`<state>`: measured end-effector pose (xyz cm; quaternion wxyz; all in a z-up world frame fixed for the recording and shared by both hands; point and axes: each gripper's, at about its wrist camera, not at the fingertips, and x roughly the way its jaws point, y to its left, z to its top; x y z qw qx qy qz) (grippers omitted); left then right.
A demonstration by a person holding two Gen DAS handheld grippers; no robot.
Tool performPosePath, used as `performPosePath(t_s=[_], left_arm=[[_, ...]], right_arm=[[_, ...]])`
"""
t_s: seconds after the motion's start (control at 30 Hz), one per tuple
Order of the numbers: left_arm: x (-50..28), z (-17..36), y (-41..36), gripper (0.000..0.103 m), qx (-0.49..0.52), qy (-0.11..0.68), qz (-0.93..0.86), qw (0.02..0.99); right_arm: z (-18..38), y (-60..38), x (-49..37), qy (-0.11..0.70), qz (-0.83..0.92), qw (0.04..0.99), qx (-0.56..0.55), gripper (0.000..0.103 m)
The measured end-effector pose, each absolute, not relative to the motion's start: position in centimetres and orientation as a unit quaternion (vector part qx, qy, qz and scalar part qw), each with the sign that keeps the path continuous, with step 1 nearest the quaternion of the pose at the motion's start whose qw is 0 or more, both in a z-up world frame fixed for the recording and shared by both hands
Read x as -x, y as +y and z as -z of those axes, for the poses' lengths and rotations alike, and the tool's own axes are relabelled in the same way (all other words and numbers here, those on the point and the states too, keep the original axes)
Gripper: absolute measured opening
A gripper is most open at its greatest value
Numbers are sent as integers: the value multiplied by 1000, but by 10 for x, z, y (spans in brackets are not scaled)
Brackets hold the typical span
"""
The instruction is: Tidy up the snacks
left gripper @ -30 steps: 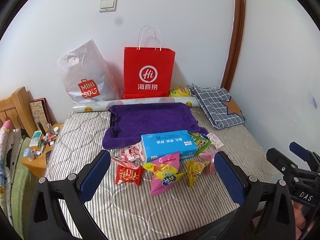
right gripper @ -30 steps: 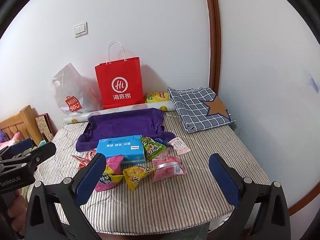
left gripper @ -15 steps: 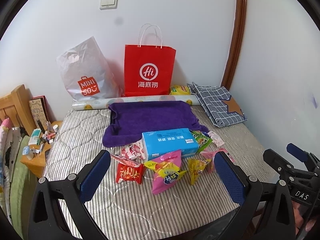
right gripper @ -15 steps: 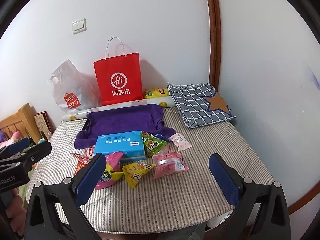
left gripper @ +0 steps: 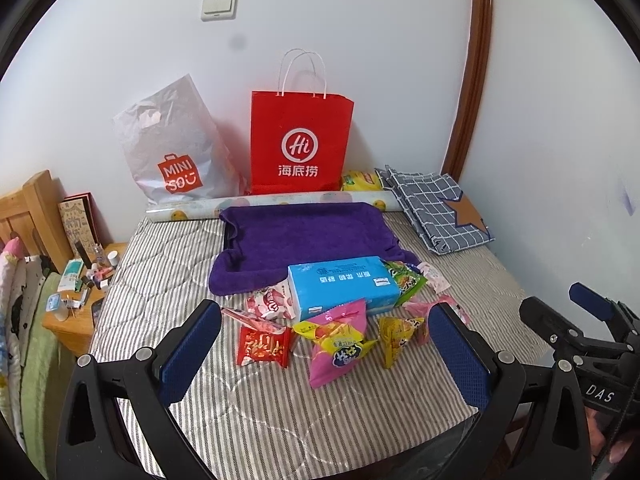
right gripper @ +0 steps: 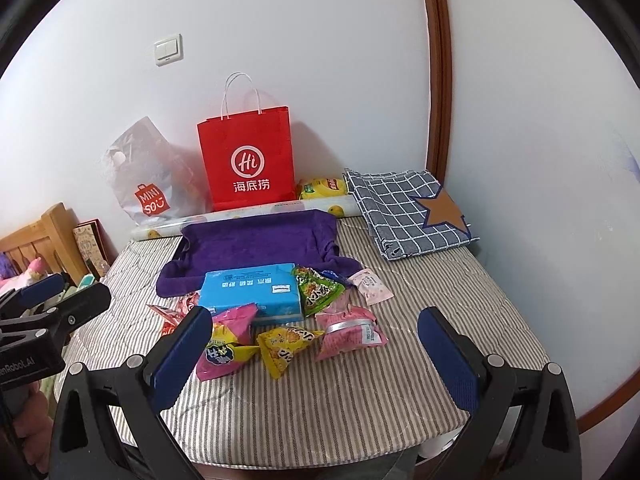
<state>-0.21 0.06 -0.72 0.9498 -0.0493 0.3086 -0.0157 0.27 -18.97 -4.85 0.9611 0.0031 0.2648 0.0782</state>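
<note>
Several snack packets lie on a striped mattress (left gripper: 168, 264): a red packet (left gripper: 262, 346), a pink-and-yellow bag (left gripper: 340, 348), a yellow bag (left gripper: 394, 336), a green bag (right gripper: 318, 290) and a pink bag (right gripper: 348, 332). A blue tissue pack (left gripper: 340, 286) lies behind them on the edge of a purple towel (left gripper: 304, 236). My left gripper (left gripper: 324, 354) is open and empty above the near edge. My right gripper (right gripper: 314, 354) is open and empty, also short of the snacks.
A red paper bag (left gripper: 300, 144) and a grey Miniso bag (left gripper: 172, 148) stand against the back wall. A rolled sheet (left gripper: 260, 204) and a folded checked cloth (left gripper: 436, 208) lie at the back. A wooden bedside stand (left gripper: 80, 292) with small items is at the left.
Both grippers have shifted slightly, so the snacks sit a little higher in each view. Both stay open and empty. Nothing on the mattress has moved.
</note>
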Motion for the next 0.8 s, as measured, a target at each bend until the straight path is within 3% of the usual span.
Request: performPosePath(t_s=[0.8], left_arm=[[5, 3, 5, 102, 49, 300, 22, 952]], right_arm=[[48, -179, 0, 262, -79, 962, 11, 103]])
